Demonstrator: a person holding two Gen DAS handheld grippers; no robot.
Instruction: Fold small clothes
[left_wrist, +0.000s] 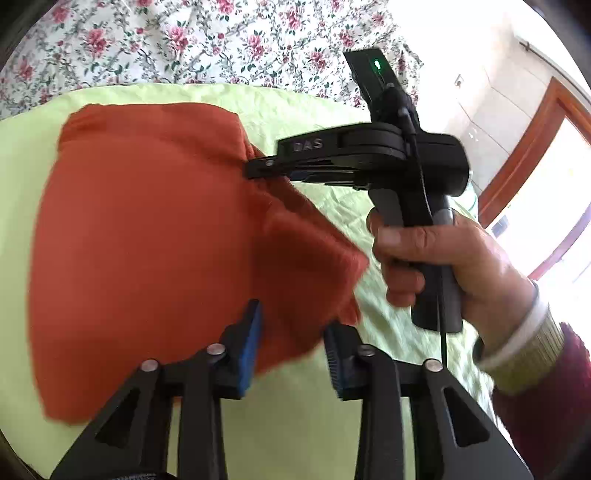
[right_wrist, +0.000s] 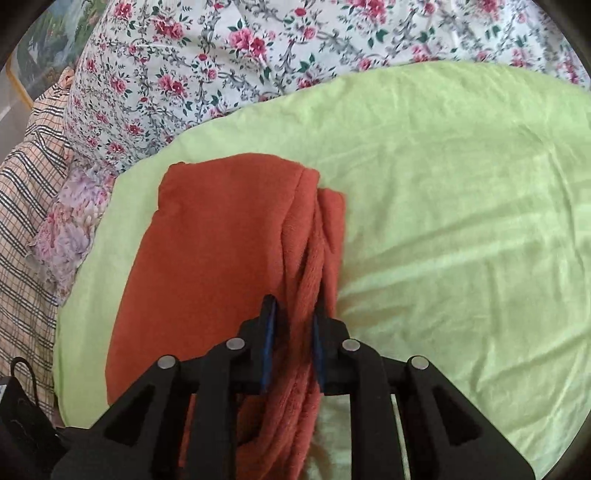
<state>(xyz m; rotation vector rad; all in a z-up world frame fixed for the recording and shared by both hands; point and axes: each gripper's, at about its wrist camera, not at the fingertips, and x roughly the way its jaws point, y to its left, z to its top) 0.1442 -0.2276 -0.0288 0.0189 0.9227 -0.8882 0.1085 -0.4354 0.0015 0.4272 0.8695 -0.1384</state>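
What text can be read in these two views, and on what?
"DAS": pale raised letters on the black arm of the right claw, seen from the left wrist camera; slightly blurred, and there may be more letters.
Right wrist view: no text. The floral sheet, green cloth and orange garment carry no lettering.

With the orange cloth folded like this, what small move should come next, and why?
Probably open the right tool and let go. Its pads pinch a bunched edge of the orange cloth, which already lies doubled over on the green sheet. The left tool stands open, its pads not pressing the cloth.
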